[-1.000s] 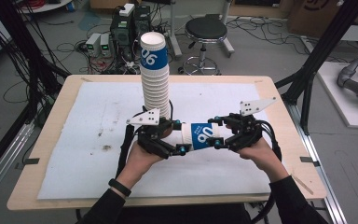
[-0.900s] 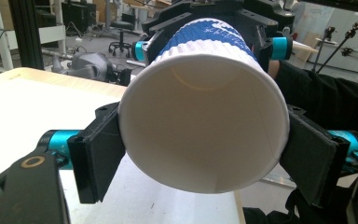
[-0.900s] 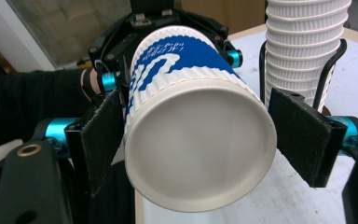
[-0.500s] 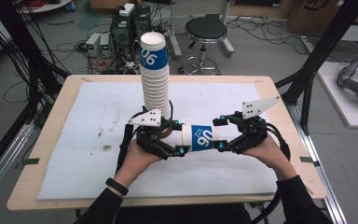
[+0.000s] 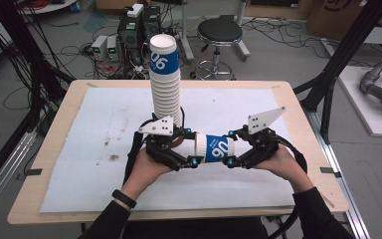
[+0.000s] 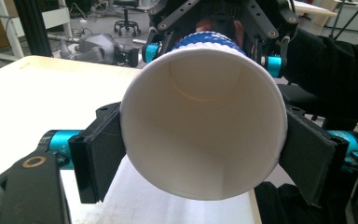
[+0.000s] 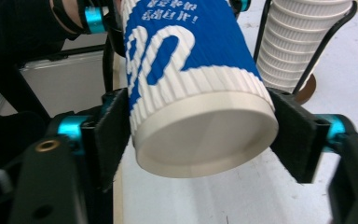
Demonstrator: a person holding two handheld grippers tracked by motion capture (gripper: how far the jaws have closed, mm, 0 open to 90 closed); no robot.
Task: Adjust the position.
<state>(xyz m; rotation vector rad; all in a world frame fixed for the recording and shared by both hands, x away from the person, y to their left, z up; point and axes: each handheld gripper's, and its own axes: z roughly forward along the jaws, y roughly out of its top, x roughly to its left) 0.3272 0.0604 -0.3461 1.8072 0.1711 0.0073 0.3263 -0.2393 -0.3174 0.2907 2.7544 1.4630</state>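
Observation:
A white paper cup point(image 5: 214, 148) with blue print lies on its side in the air between both grippers, above the middle of the table. My left gripper point(image 5: 191, 149) is shut on its rim end; the open mouth point(image 6: 200, 126) faces that gripper's camera, with a pad on each side. My right gripper point(image 5: 231, 149) has just been closing, and its pads now press the cup's base end point(image 7: 200, 135). Behind them, a tall stack of the same cups point(image 5: 165, 82) stands upright in a wire holder.
A white mat point(image 5: 79, 149) covers the wooden table. The stack's wire holder sits on a round wooden base point(image 7: 307, 88) close behind the right gripper. On the floor beyond the table are a black stool point(image 5: 220, 35), electronics boxes and cables.
The right gripper's jaws, held wider around the cup's base before, have closed onto it. The left gripper and the cup have stayed in place.

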